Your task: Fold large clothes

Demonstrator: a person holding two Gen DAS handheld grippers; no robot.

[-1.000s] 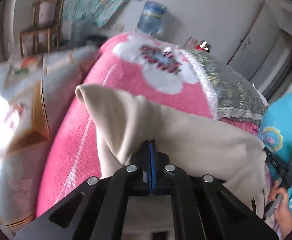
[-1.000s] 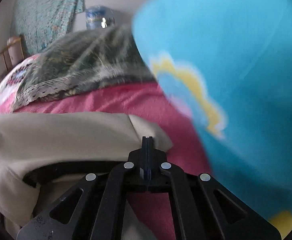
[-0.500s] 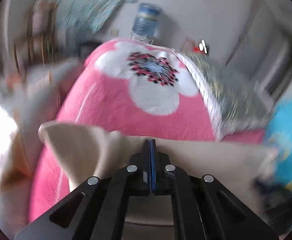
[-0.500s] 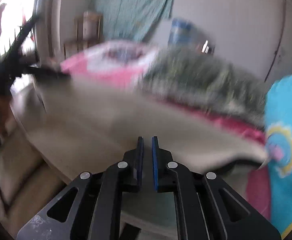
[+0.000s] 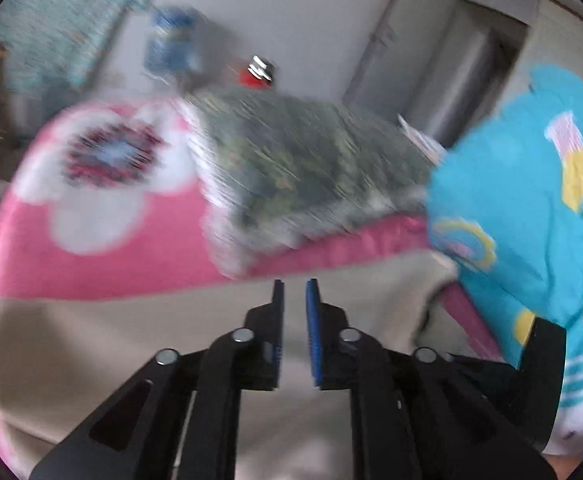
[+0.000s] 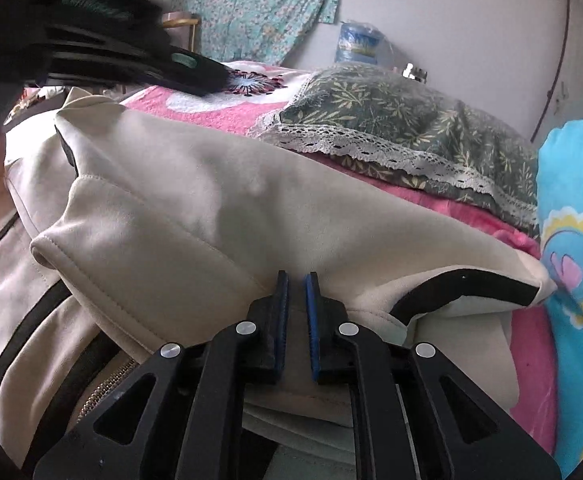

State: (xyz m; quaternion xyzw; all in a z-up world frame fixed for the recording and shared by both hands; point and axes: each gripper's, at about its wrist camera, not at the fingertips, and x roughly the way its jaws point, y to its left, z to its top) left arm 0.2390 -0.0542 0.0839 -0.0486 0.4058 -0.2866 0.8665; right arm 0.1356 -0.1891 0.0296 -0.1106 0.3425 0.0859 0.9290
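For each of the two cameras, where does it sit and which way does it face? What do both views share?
Left wrist: sits on the left hand-held gripper, looking forward and down along its slightly parted fingers over the beige jacket and pink blanket; no body part shows.
Right wrist: sits on the right hand-held gripper, fingers slightly parted above the jacket; the other gripper crosses blurred at upper left.
Shared: jacket, blanket, green pillow, water bottle, blue cloth.
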